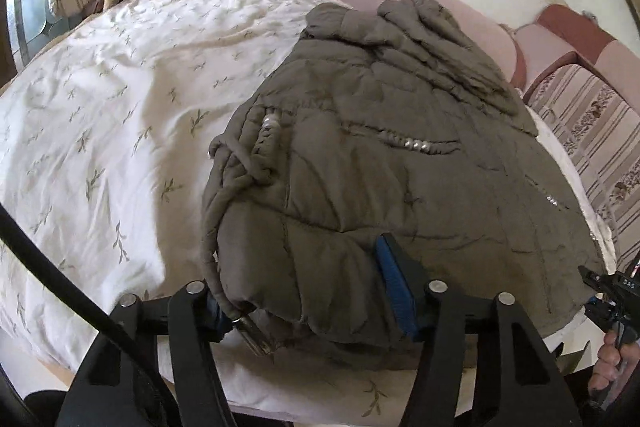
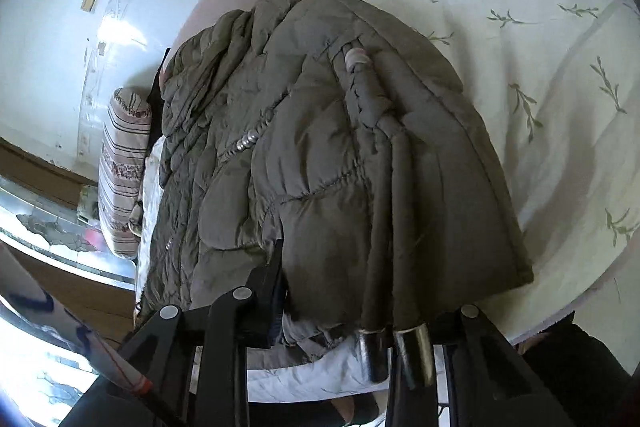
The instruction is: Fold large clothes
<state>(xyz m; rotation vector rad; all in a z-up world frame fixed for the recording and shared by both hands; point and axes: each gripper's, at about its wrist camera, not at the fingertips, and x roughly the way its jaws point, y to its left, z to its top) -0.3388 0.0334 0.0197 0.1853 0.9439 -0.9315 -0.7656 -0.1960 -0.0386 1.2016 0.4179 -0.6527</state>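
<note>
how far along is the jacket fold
Done: the quilted jacket lies in a rough bundle on the bed, drawstrings draped over it. In hand: both grippers, left and right, straddle its near edge. Left: flattening the bunched far end.

In the left wrist view the left gripper (image 1: 308, 291) straddles the near edge of the quilted jacket (image 1: 380, 163); its left finger is buried behind a fold at lower centre, so whether it pinches cloth cannot be told. The right gripper (image 1: 596, 291) is cut off by the right edge. In the right wrist view, the right gripper (image 2: 360, 291) shows one finger (image 2: 268, 271) at lower centre; the other is hidden behind the jacket (image 2: 320, 147) and its metal-tipped drawcords (image 2: 412, 351), so its grip is unclear. The striped pillow (image 2: 124, 167) at left is partly hidden by the jacket
</note>
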